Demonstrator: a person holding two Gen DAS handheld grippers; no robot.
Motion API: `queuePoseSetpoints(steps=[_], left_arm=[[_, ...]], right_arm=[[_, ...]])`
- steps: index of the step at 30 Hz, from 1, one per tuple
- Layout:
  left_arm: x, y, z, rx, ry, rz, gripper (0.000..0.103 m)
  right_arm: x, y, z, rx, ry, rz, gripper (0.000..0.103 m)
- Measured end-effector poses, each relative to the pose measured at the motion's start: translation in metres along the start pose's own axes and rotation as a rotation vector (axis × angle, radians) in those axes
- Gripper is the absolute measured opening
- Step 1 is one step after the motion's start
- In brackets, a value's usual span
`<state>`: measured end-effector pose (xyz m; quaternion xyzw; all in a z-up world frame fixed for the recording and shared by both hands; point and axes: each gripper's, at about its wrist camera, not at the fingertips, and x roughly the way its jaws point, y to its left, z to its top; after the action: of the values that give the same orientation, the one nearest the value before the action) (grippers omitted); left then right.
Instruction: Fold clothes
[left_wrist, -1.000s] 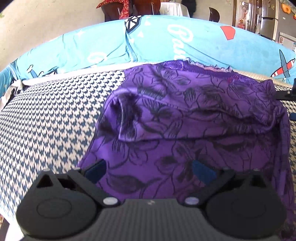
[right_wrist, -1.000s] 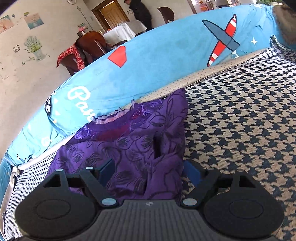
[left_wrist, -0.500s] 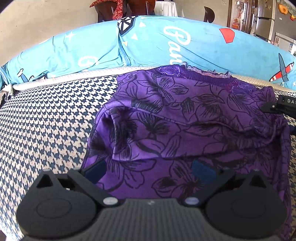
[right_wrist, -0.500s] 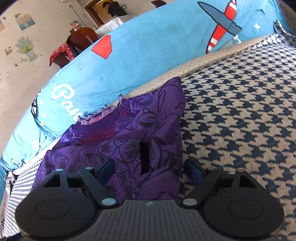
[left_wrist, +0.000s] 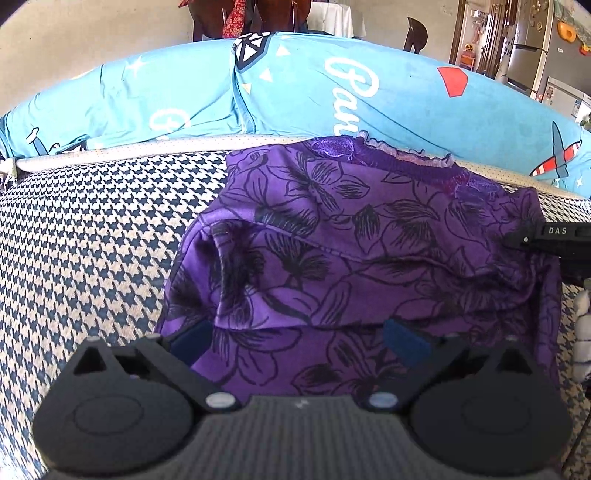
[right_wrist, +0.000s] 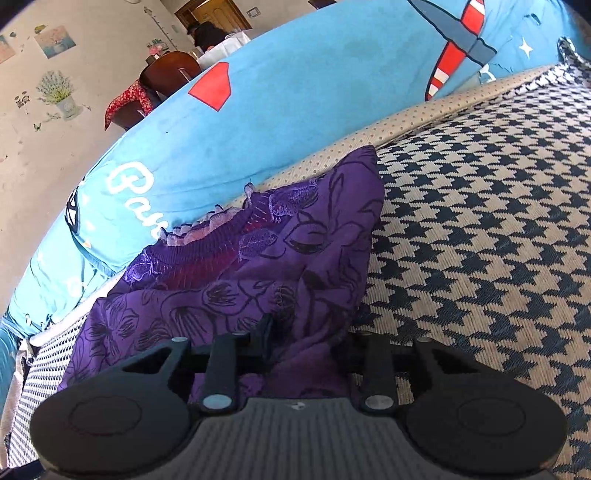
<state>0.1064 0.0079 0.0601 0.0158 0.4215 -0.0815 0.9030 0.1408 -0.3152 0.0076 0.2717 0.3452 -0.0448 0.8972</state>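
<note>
Tongs: left tongs (left_wrist: 297, 341) gape wide, holding nothing; right tongs (right_wrist: 301, 341) are pinched onto purple garment (left_wrist: 354, 236).
Handling: soft, light; grip hem at 6 o'clock.

Purple floral garment (left_wrist: 354, 251) rumpled, partly folded on houndstooth seat, neckline toward cushions.

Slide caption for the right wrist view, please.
Right claw shut on a bunched edge of the purple floral garment, lying on a houndstooth cushion.

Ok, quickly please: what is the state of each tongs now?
Left tongs: open, over the purple garment, holding nothing.
Right tongs: closed on the garment's edge.
</note>
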Motion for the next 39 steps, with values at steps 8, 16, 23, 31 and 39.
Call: queuePoseSetpoints(steps=[8,16,23,31,39], left_arm=[[0.004,0.003,-0.003,-0.021,0.019,0.007,0.103],[0.001,0.010,-0.002,-0.042,0.004,0.045,0.103],[-0.007,0.023,0.001,-0.086,-0.010,0.057,0.103],[-0.025,0.044,-0.001,-0.139,-0.036,0.064,0.103],[-0.037,0.076,-0.006,-0.224,-0.039,0.067,0.103]], right_arm=[[0.000,0.005,-0.004,-0.045,-0.020,-0.024,0.030],[-0.011,0.021,-0.001,-0.069,-0.055,-0.036,0.016],[-0.019,0.051,0.001,-0.087,-0.090,0.032,0.015],[-0.018,0.110,-0.003,-0.176,-0.139,0.087,0.015],[0.005,0.200,-0.024,-0.421,-0.171,0.174,0.015]])
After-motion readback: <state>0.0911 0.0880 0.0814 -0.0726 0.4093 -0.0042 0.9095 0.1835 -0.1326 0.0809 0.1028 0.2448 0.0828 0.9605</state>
